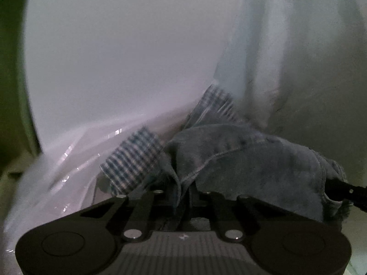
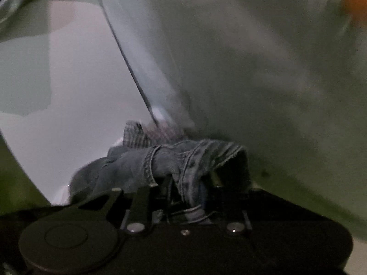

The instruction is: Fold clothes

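Note:
A blue denim garment (image 1: 252,160) with checked cuffs (image 1: 135,158) lies bunched on a white surface (image 1: 114,57). In the left wrist view my left gripper (image 1: 182,192) is shut on a stitched denim edge that runs down between its jaws. In the right wrist view the same denim garment (image 2: 128,167) is gathered in front of my right gripper (image 2: 190,190), which is shut on a thick seamed fold. A bit of checked lining (image 2: 137,135) shows behind the fold. The fingertips of both grippers are hidden by fabric.
A large pale blue-grey cloth (image 1: 286,57) rises along the right side; in the right wrist view this cloth (image 2: 252,68) fills the right half. Crinkled clear plastic (image 1: 68,160) lies at the left. A black bar (image 1: 341,189) pokes into the denim from the right edge. An orange blur (image 2: 355,4) sits top right.

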The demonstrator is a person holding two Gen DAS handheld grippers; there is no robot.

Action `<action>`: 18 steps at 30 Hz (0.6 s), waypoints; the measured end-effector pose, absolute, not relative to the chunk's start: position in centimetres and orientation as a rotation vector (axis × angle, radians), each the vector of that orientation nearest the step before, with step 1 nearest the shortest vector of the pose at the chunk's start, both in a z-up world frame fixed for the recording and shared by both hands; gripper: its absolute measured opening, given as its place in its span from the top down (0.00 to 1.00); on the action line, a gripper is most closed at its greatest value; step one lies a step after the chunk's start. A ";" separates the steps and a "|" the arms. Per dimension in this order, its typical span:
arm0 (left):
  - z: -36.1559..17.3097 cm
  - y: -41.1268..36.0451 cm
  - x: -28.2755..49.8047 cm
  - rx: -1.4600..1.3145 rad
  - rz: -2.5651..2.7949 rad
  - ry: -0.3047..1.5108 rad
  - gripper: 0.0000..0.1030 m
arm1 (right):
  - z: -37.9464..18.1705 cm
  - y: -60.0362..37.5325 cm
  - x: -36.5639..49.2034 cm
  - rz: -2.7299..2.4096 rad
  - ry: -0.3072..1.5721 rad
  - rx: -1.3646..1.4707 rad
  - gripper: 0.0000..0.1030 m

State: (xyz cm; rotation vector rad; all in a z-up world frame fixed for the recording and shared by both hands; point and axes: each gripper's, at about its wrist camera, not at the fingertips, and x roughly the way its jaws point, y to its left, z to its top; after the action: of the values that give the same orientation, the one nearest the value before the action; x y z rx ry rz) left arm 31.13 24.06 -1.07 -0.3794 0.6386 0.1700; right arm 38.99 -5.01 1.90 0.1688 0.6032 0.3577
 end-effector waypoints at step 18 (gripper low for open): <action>5.8 -2.1 6.9 -0.209 -0.367 0.524 0.97 | 8.9 -30.5 1.7 -0.236 0.296 0.189 0.80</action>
State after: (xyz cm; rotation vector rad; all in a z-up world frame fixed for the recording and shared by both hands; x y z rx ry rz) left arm 6.91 -2.14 5.80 -0.2087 0.5244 -0.3674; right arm 1.68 -30.49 8.87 0.1889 0.2961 -0.2360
